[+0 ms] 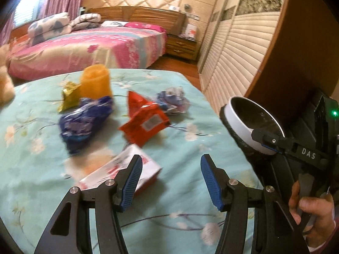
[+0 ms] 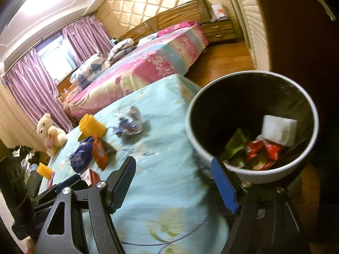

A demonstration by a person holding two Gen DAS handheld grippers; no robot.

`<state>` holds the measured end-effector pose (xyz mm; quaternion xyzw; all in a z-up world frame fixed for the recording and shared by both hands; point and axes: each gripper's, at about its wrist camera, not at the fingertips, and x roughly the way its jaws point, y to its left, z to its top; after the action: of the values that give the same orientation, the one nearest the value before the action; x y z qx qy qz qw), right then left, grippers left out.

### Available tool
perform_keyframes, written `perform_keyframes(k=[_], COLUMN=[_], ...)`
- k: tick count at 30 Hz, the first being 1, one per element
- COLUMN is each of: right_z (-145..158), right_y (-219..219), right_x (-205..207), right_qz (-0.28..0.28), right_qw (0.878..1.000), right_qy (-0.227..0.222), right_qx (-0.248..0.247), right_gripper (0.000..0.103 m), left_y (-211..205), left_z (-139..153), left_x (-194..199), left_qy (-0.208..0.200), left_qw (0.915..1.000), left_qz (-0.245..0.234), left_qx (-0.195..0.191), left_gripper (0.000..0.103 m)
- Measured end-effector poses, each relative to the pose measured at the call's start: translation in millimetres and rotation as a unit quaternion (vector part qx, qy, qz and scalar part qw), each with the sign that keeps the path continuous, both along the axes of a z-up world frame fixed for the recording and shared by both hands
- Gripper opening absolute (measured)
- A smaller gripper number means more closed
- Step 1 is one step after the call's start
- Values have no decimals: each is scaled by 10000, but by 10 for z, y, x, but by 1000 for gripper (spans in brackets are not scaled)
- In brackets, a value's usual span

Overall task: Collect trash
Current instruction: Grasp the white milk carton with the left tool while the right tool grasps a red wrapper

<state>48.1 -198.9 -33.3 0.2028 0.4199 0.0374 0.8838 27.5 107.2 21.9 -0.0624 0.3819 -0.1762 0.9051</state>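
Trash lies on a teal floral bed (image 1: 186,190): a blue wrapper (image 1: 84,120), a red packet (image 1: 144,122), a gold wrapper (image 1: 70,95), a crumpled purple-white wrapper (image 1: 173,101) and a white-and-red box (image 1: 148,165). My left gripper (image 1: 171,165) hovers open over the sheet, its left finger in front of the box, nothing between the pads. A white bin (image 2: 254,175) with a black liner stands off the bed's right side, holding red and green wrappers and a white block (image 2: 277,131). My right gripper (image 2: 172,163) is open over the bed edge, its right finger at the bin's near rim.
An orange cup (image 1: 96,82) stands behind the wrappers. A cream teddy bear (image 2: 49,133) sits at the bed's far left. Beyond are a pink bed (image 1: 95,48), a wooden nightstand (image 1: 181,46) and louvred wardrobe doors (image 1: 237,48). A hand (image 1: 311,207) holds the right gripper's handle.
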Motion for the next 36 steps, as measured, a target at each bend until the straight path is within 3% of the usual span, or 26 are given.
perform_keyframes(k=[14, 20, 28, 30, 31, 33, 36], right_z=[-114, -159, -179, -181, -180, -183, -190], right_y=[606, 758, 810, 805, 801, 800, 804], right_x=[147, 214, 264, 268, 269, 274, 288], right_qz=[561, 722, 729, 712, 705, 692, 699], right_qw=[9984, 9973, 9972, 9972, 9973, 9974, 9973], right_qy=[93, 141, 176, 189, 190, 186, 189], right_qx=[12, 48, 79, 93, 95, 97, 105], right_gripper=[75, 75, 75, 75, 75, 75, 75], left_y=[587, 673, 512, 478, 461, 434, 452], left_z=[-53, -110, -231, -252, -268, -298, -304], left_x=[-140, -110, 17, 29, 33, 23, -19], left_qy=[152, 277, 134, 83, 66, 46, -33], left_qw=[9992, 9990, 9952, 9943, 9937, 9925, 9927], left_qz=[280, 37, -369, -387, -396, -439, -374], left_qx=[234, 351, 896, 991, 1049, 1139, 1147], left_gripper=[65, 71, 72, 70, 59, 52, 51])
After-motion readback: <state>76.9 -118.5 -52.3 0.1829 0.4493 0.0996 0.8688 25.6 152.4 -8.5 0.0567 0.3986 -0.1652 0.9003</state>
